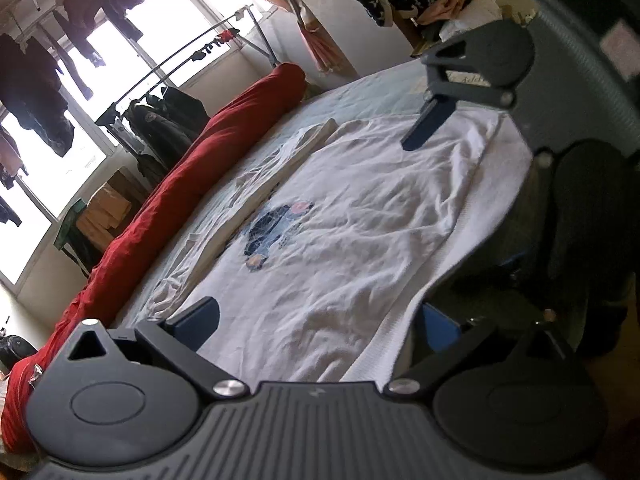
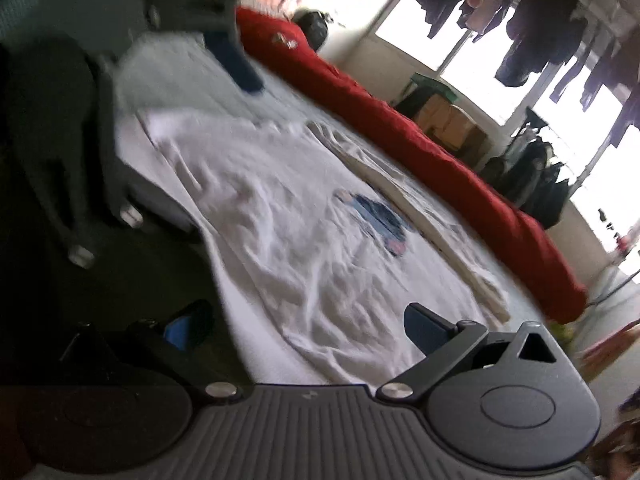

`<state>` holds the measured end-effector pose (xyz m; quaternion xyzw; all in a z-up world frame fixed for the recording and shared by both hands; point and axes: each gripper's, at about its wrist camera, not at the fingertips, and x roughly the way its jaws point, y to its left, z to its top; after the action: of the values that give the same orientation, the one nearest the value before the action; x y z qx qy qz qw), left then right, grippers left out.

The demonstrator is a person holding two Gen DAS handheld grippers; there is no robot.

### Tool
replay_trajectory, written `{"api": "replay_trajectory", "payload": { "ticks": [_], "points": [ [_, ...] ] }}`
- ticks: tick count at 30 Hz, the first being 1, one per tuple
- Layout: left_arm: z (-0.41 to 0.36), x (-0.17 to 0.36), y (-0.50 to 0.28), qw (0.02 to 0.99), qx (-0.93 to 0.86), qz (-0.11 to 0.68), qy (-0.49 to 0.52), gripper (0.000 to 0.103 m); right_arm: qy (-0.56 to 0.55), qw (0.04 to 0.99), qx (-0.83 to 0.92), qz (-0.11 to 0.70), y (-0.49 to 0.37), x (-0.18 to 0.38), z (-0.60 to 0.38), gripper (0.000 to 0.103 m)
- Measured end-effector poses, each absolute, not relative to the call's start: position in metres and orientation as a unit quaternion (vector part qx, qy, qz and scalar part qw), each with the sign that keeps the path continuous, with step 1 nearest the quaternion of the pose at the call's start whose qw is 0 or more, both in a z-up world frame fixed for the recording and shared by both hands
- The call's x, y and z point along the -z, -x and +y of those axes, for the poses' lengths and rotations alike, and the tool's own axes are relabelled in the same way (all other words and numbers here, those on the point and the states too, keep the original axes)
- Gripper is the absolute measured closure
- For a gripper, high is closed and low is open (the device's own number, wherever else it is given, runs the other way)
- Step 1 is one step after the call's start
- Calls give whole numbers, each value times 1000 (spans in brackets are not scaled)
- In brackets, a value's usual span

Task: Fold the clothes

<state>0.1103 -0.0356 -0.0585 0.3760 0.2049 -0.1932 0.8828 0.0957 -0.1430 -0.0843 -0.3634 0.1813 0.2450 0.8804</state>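
Note:
A white T-shirt (image 1: 360, 208) with a blue print (image 1: 272, 228) lies spread flat and wrinkled on the bed (image 1: 376, 84). One long side of it hangs over the bed's edge. In the left wrist view my left gripper (image 1: 318, 324) is open wide, its two blue pads straddling one end of the shirt. At the shirt's far end, the right gripper's blue finger (image 1: 428, 124) hovers just above the cloth. In the blurred right wrist view my right gripper (image 2: 308, 328) is also open across its end of the T-shirt (image 2: 288, 220). The left gripper's finger (image 2: 236, 64) shows at the opposite end.
A long red rolled quilt (image 1: 192, 184) runs along the bed's far side. A beige garment (image 1: 276, 172) lies between it and the shirt. Beyond are a clothes rack (image 1: 168, 112), cardboard boxes (image 1: 108, 208), laundry hanging at the window (image 1: 80, 16), and a clothes pile (image 1: 460, 12).

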Motion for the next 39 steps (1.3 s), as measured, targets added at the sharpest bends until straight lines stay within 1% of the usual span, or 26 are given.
{"api": "replay_trajectory", "payload": {
  "ticks": [5,10,13,19,28,32,35,39],
  "points": [
    [-42,67,-109,875,198,198,-395,0,416,880,-189,128,-90,83,-134,0],
    [-56,81,-119,870,167,180,-428,0,408,892,-172,88,-87,68,-134,0],
    [-55,85,-126,875,137,176,-429,0,407,892,-176,92,-89,68,-136,0],
    [-46,86,-126,876,117,173,-434,0,443,876,-148,120,-95,99,-135,0],
    [-20,94,-112,866,80,161,-467,0,463,874,-66,133,-104,105,-190,0],
    [-36,100,-116,852,75,146,-498,0,468,873,-61,124,-108,108,-184,0],
    [-43,100,-122,852,78,150,-495,0,478,868,-75,112,-110,110,-173,0],
    [-30,97,-123,853,72,158,-492,0,481,866,-82,110,-112,109,-174,0]
  ]
}}
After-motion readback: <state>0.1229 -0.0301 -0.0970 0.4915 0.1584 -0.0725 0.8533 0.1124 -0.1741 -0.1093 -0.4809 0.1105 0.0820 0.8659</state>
